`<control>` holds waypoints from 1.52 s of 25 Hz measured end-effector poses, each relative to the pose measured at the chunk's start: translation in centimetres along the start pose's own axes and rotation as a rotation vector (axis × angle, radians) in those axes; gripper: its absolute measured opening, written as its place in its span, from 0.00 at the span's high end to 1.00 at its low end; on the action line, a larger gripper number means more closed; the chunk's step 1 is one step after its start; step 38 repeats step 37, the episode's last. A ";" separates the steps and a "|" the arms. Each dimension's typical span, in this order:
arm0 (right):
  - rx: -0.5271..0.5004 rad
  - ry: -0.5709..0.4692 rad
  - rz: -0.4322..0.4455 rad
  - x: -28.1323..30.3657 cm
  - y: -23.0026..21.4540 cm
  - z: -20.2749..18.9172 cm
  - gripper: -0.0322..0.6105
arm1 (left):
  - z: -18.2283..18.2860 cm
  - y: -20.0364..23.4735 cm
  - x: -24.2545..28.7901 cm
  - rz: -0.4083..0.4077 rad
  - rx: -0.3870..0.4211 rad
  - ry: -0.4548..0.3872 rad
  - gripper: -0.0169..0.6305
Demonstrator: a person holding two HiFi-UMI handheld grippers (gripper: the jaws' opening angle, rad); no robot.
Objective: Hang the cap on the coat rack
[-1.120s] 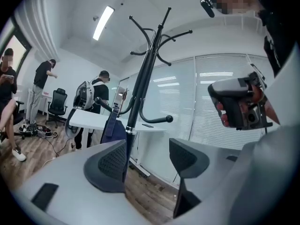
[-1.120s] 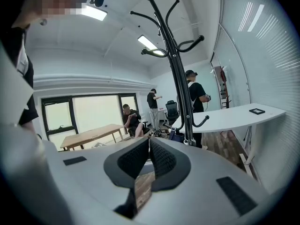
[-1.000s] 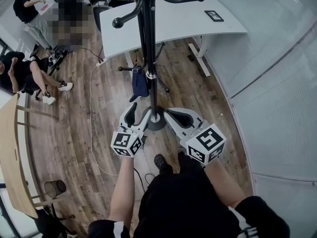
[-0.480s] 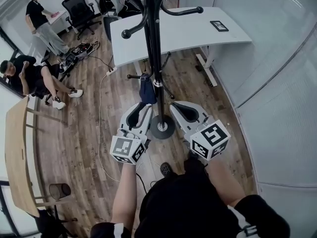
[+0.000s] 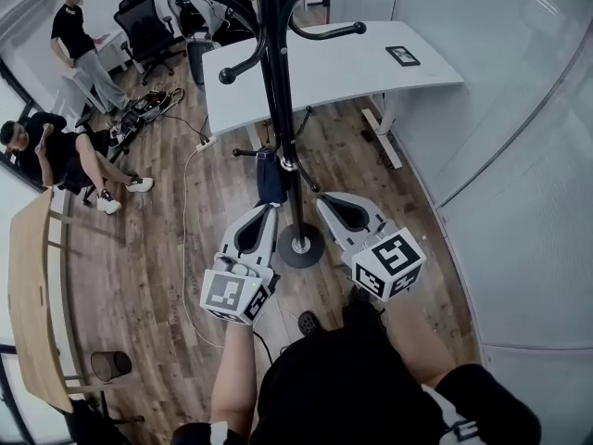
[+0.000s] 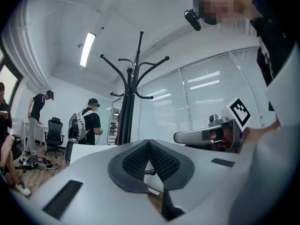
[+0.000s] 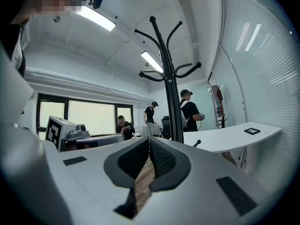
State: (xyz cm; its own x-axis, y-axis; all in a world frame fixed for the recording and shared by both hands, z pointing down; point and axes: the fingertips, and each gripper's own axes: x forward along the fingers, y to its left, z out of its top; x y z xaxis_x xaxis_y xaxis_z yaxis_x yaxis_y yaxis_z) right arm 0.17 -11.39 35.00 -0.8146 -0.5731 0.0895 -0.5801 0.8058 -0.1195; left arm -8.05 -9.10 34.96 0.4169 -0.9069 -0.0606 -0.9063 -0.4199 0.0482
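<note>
cap (image 5: 269, 178) hangs straight down off coat rack (image 5: 274, 82) peg; left gripper (image 5: 268, 209), right gripper (image 5: 324, 200) clenched empty

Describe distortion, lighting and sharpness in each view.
Head view: wide-angle bending curves the wall and splays the coat rack; even light, sharp. Left gripper view: fisheye, dark corners, bright ceiling light. Right gripper view: same fisheye vignette, ceiling light strip glaring.

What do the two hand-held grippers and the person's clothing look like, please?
Both the left gripper and the right gripper have pale grey, tapering shells with black ribbed pads. Each carries a white cube printed with black square markers. The person wears a black top with short sleeves bearing white markings.
</note>
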 end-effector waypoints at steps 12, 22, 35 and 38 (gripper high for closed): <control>-0.006 -0.031 -0.085 -1.3 -1.0 -0.6 0.90 | -0.5 -1.4 -0.5 -0.031 -0.016 0.005 0.95; -0.026 -0.023 -0.043 -1.3 0.3 -0.5 0.90 | -0.6 -1.5 -0.8 -0.030 -0.025 0.011 0.95; -0.034 -0.009 -0.039 -0.9 0.4 -0.8 0.90 | -1.2 -1.0 -0.6 -0.023 -0.020 0.032 0.95; -0.038 -0.004 -0.041 -0.8 0.3 -0.8 0.90 | -1.3 -1.0 -0.5 -0.024 -0.018 0.034 0.95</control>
